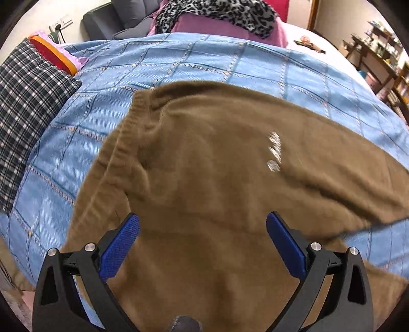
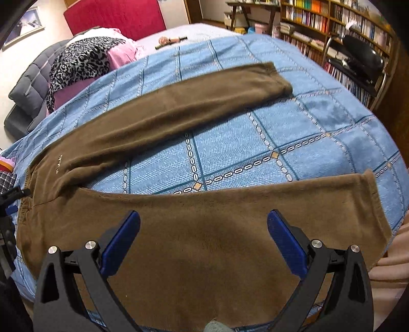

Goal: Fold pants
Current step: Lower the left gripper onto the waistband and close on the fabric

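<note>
Brown fleece pants point(image 2: 204, 242) lie spread on a blue checked bedspread point(image 2: 294, 132), legs apart in a V. The far leg point(image 2: 179, 102) runs to the upper right; the near leg lies under my right gripper point(image 2: 203, 222), which is open above it, blue pads wide apart. In the left wrist view the waistband point(image 1: 127, 132) and hip area with a small white logo point(image 1: 274, 150) show. My left gripper point(image 1: 203, 222) is open above the seat of the pants point(image 1: 204, 191). Neither gripper holds cloth.
A plaid pillow point(image 1: 28, 107) lies at the bed's left. A leopard-print cloth on pink bedding point(image 2: 84, 58) sits at the far end near a red headboard point(image 2: 115, 18). Bookshelves point(image 2: 332, 23) and a black chair point(image 2: 363, 58) stand to the right.
</note>
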`<control>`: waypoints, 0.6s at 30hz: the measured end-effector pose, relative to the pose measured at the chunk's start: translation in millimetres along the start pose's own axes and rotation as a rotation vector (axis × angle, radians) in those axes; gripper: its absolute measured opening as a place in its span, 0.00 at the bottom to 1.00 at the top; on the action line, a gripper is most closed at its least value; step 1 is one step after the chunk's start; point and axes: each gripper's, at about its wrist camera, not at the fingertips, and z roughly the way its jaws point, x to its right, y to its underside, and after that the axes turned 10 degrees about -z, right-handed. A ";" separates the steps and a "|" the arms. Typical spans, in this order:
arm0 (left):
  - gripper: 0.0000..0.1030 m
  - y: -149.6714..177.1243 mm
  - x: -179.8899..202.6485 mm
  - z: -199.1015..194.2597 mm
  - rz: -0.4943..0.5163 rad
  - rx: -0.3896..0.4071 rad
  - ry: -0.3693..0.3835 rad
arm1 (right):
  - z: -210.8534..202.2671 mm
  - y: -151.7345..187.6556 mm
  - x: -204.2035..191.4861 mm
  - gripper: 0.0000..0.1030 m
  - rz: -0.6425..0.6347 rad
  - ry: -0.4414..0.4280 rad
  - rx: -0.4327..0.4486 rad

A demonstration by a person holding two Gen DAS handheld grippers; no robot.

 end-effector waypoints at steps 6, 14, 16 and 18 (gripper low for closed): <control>0.95 -52.5 -9.6 30.8 -0.021 0.019 -0.095 | 19.1 -11.5 3.0 0.97 0.011 -0.006 -0.017; 0.95 -121.8 -27.4 73.0 -0.070 0.048 -0.133 | 43.0 -31.8 -1.1 0.97 0.018 -0.028 -0.033; 0.95 -136.5 -30.8 86.8 -0.073 0.050 -0.139 | 47.4 -35.9 -4.3 0.97 0.012 -0.033 -0.033; 0.95 -151.5 -34.2 101.4 -0.083 0.050 -0.141 | 52.7 -40.8 -7.1 0.97 0.005 -0.036 -0.034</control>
